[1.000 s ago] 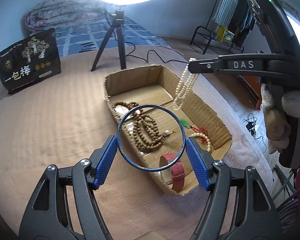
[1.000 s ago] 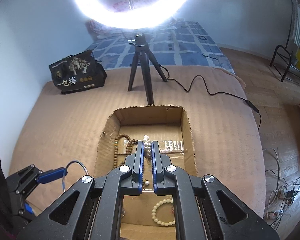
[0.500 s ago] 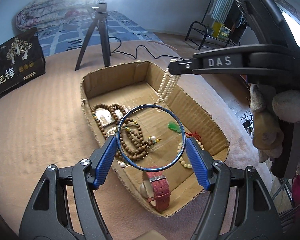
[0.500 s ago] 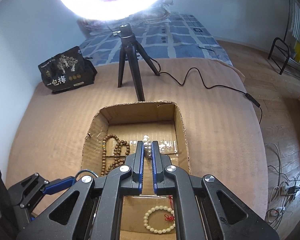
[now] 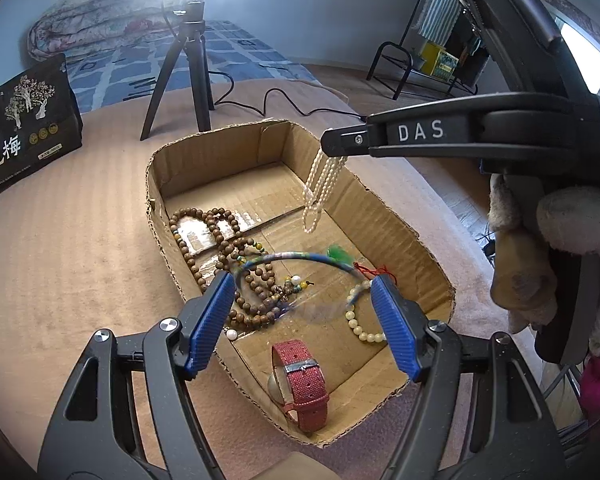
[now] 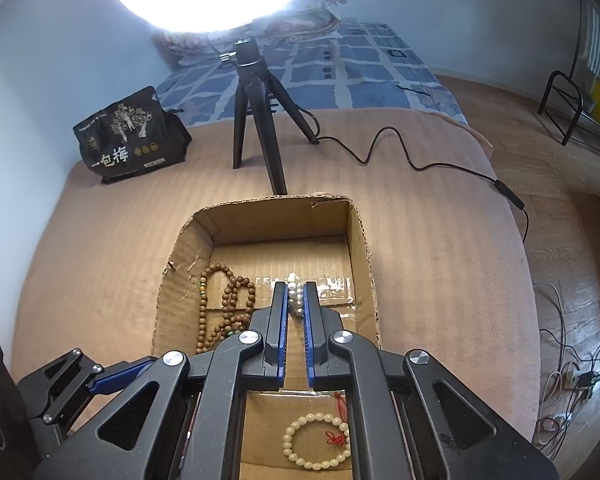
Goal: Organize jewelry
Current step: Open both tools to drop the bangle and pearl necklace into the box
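Both grippers loaded, now low over the open brown cardboard box

Right gripper [image 6: 296,300] pinches the white pearl strand [image 5: 320,188], dangling above the cardboard box [image 5: 384,204]. Left gripper [image 5: 304,312], spread wide, holds the thin blue bangle [image 5: 300,258], which has tipped from upright to nearly flat since a moment ago. Both have come down toward the box on the bed [image 5: 60,240]; release appears close. Wooden bead necklace [image 5: 228,248] and red-strapped watch [image 5: 300,380] already lie inside.

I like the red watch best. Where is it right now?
In the left wrist view the red watch lies inside the cardboard box, at its near end, just below the brown bead necklace and left of the cream bead bracelet.
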